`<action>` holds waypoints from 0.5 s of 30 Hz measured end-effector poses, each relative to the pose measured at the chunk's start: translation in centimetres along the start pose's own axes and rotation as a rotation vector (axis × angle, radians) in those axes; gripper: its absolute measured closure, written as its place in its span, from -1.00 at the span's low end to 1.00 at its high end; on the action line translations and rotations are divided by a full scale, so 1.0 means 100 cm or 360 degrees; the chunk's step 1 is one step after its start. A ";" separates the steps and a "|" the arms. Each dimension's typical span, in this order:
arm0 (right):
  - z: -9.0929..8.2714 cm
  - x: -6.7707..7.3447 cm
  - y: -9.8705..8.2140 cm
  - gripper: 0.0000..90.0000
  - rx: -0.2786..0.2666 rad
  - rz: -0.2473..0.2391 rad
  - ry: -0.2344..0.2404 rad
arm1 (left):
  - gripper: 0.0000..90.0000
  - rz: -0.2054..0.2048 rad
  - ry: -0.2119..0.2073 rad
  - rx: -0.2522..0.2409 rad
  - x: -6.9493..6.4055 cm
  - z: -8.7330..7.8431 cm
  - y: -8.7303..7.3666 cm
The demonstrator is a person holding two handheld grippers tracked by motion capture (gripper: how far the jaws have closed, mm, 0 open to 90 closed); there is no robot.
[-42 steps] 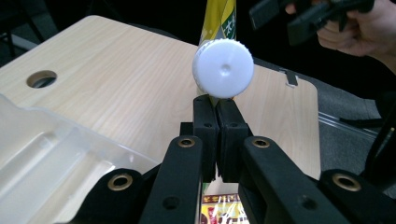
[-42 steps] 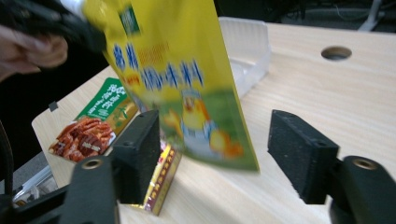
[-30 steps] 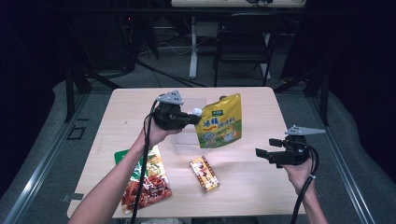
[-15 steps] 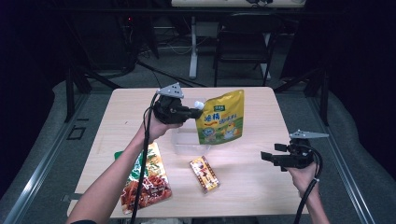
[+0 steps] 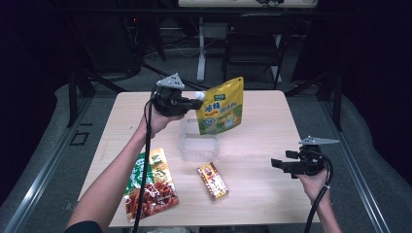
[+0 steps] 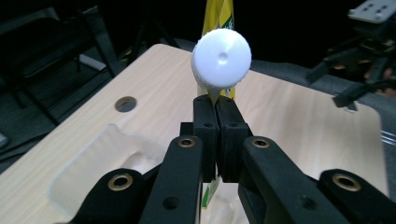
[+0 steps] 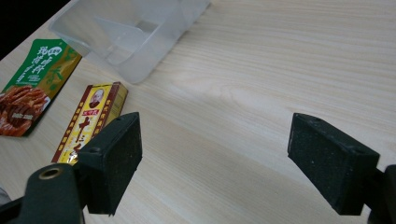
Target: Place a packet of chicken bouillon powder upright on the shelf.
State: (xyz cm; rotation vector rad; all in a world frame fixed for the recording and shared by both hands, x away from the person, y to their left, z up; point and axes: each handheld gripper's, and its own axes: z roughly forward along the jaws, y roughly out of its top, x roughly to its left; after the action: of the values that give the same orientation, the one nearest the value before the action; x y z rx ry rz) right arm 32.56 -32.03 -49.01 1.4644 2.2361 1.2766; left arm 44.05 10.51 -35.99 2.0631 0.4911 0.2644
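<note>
- Left gripper [image 5: 194, 103]: jaws pressed together on the edge of the yellow spouted pouch [image 5: 221, 107], just below its white cap [image 6: 221, 58]; pouch hangs clear of the table [image 5: 272, 126], directly above the clear plastic bin [image 5: 198, 145].
- Right gripper [image 5: 278, 164]: jaws wide apart, nothing between them; held low at 4 o'clock from the bin.
- Clear plastic bin: table centre, appears empty.
- Small yellow-red packet [image 5: 213, 181]: flat on the table, 6 o'clock from the bin.
- Green-red snack bag [image 5: 150, 187]: flat, 7 o'clock from the bin.
- Status, judged: pouch lifted and positioned, not yet lowered in; two packets not yet handled.
</note>
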 end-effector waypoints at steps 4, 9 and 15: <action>0.002 0.002 0.000 -0.63 0.0025 -0.0016 -0.0017 | 0.97 -0.0014 0.0046 -0.0002 0.011 -0.001 0.000; 0.005 0.005 0.000 -0.64 0.0051 -0.0042 -0.0042 | 0.97 -0.0011 0.0095 0.0013 0.025 -0.001 -0.001; 0.007 0.006 0.000 -0.64 0.0065 -0.0048 -0.0041 | 0.97 -0.0016 0.0151 0.0013 0.040 0.001 -0.005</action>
State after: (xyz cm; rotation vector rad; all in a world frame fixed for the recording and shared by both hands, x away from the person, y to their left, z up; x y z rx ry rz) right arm 32.67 -31.17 -49.33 1.4467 2.2718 1.2037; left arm 47.60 12.44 -36.55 2.0622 0.5610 0.3563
